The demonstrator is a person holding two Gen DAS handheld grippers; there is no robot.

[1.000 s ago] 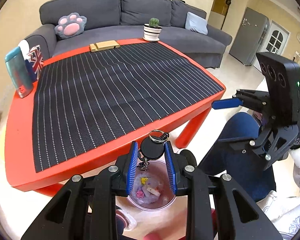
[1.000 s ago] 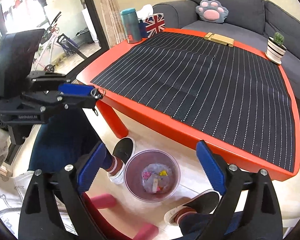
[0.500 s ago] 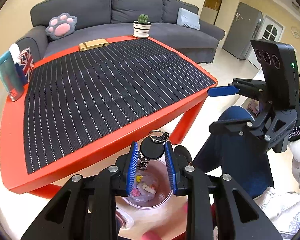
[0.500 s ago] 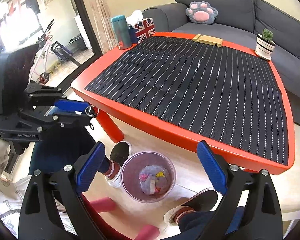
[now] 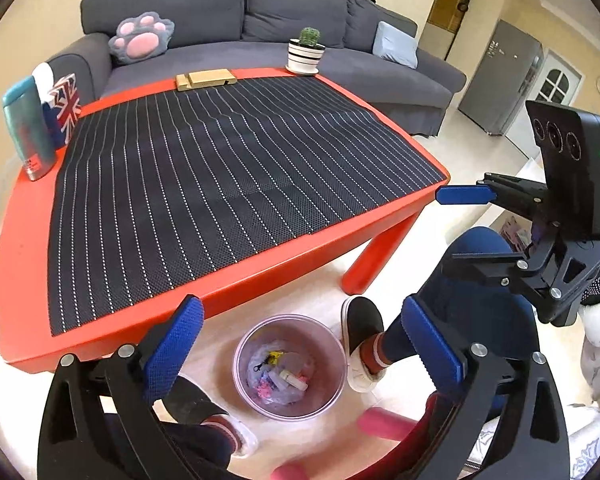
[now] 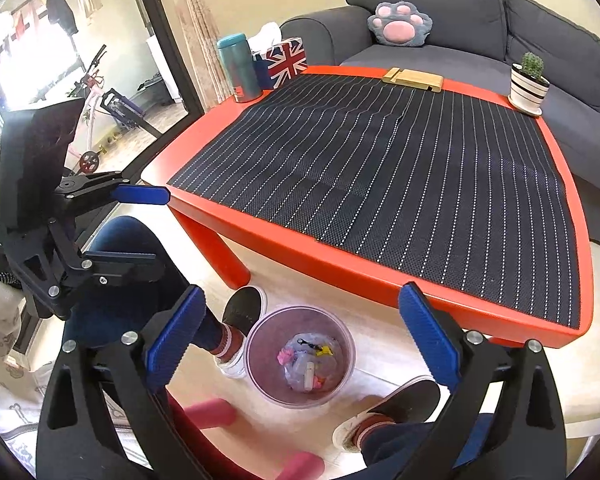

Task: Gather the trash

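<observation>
Both views come from fisheye cameras mounted on the handheld grippers, each looking forward and steeply down along its own two blue-padded fingers, which fill the lower edge of the picture. The left wrist view sits low and close above the trash bin (image 5: 290, 366) on the floor, facing the near edge of the red bench (image 5: 20, 248) with the grey sofa (image 5: 228, 12) beyond; the right gripper (image 5: 464, 195) shows at its right side. The right wrist view looks from just beside it, over the same bin (image 6: 300, 356), bench (image 6: 420, 284) and sofa (image 6: 440, 12), with the left gripper (image 6: 140, 195) at its left. Both share the bin, the striped mat and the person's shoes.
</observation>
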